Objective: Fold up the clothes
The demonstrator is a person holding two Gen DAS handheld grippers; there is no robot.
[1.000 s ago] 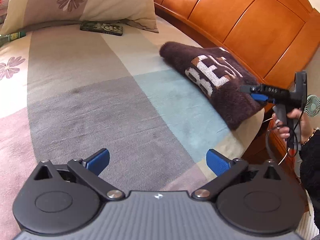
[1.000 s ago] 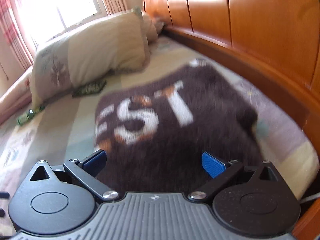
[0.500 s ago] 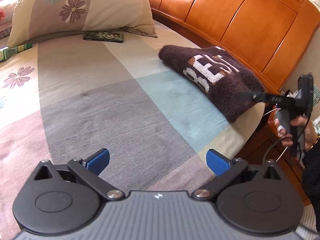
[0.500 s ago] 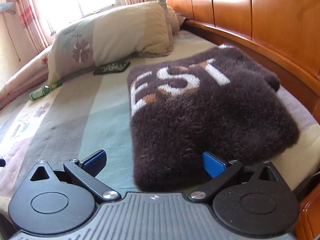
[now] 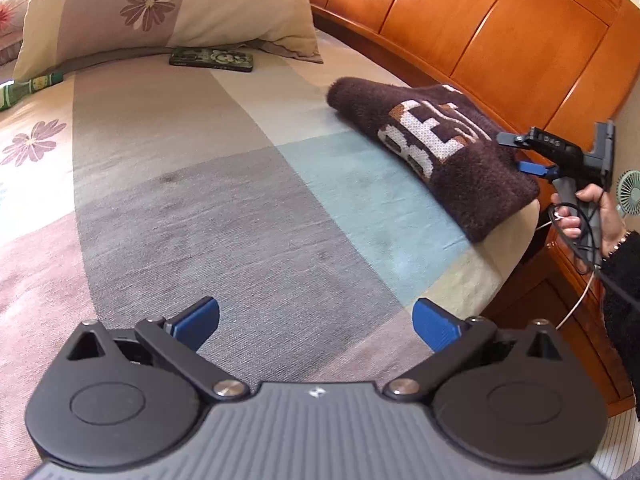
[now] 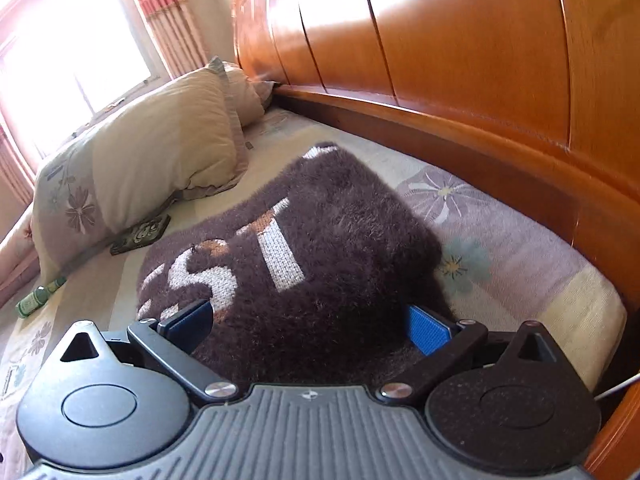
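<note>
Off to the far left of the left gripper (image 5: 316,322), a small green bottle (image 5: 28,90) lies on the patchwork bedsheet (image 5: 224,208), below the flowered pillow (image 5: 168,4). A dark patterned case (image 5: 211,59) sits just in front of that pillow, well ahead of the fingers. The left gripper itself hovers over bare sheet, its blue pads spread wide with nothing between them. Ahead and to its right the folded brown fuzzy sweater (image 5: 440,148) with white letters rests near the bed's corner, beside the orange wooden headboard (image 5: 500,36). The right gripper (image 6: 308,324) has its fingers spread on either side of the sweater's near edge, the fabric bulging up between them; one pad (image 6: 428,330) touches the fuzz. The person's right hand (image 5: 588,216) grips its handle.
</note>
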